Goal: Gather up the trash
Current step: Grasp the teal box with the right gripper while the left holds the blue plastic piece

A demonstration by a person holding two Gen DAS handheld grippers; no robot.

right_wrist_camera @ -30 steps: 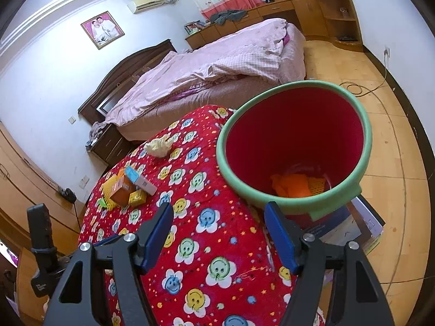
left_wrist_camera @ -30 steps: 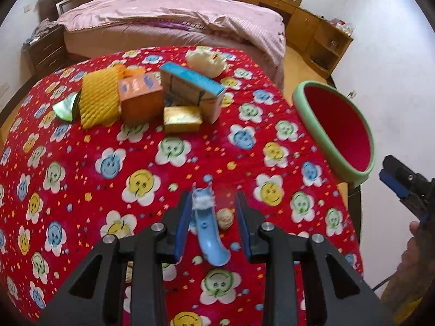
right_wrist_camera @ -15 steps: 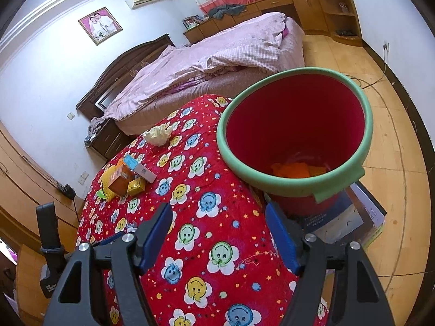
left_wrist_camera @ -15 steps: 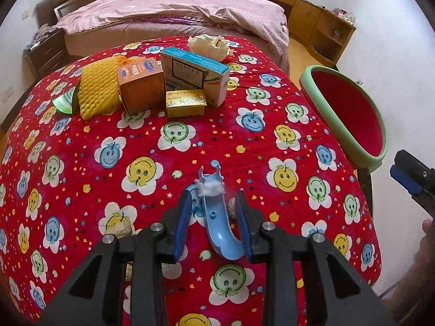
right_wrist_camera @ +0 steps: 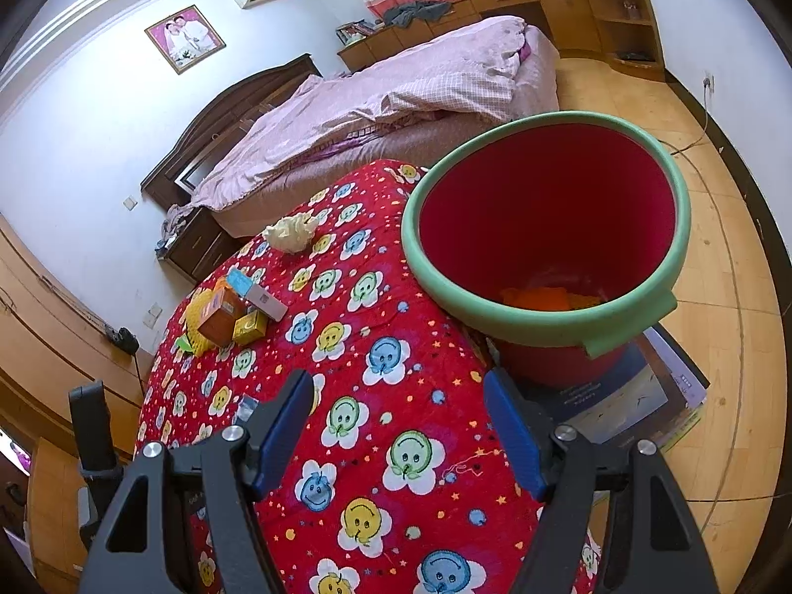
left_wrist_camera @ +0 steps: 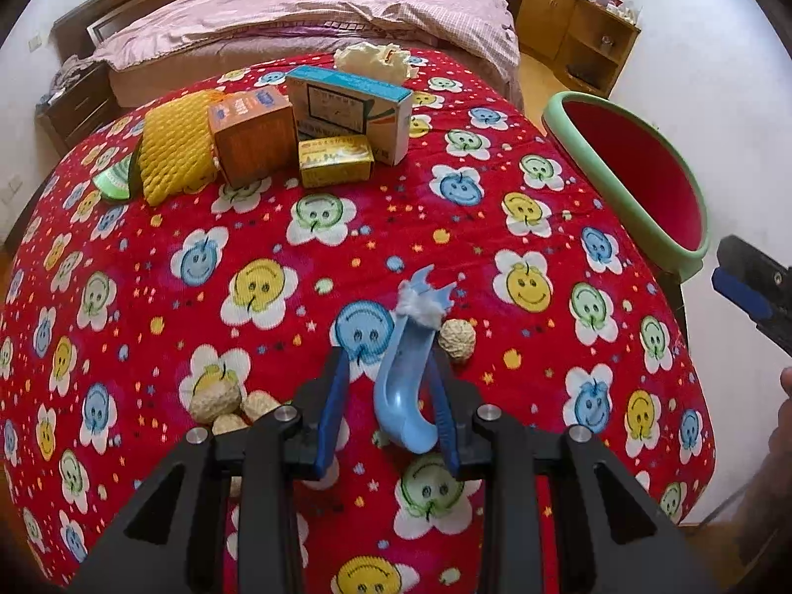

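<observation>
My left gripper [left_wrist_camera: 388,398] hangs over the red smiley tablecloth [left_wrist_camera: 277,267]. A curved blue plastic piece with a white tuft [left_wrist_camera: 407,371] lies between its fingers, against the right one; the jaws stand wider than it. A walnut shell [left_wrist_camera: 456,338] lies just right of it, more shells [left_wrist_camera: 222,403] at left. The red bin with a green rim [right_wrist_camera: 544,227] stands off the table's right side, with orange trash inside. My right gripper [right_wrist_camera: 401,425] is open and empty before the bin.
Boxes, blue-white [left_wrist_camera: 351,111], orange [left_wrist_camera: 250,136] and yellow [left_wrist_camera: 336,161], a yellow mesh sleeve [left_wrist_camera: 173,146] and crumpled paper [left_wrist_camera: 371,59] sit at the table's far side. A bed [right_wrist_camera: 396,99] lies beyond. Books [right_wrist_camera: 633,396] lie under the bin.
The left gripper has drawn back and risen a little, its jaws now slightly wider around the blue piece. The right gripper has backed away from the bin a little.
</observation>
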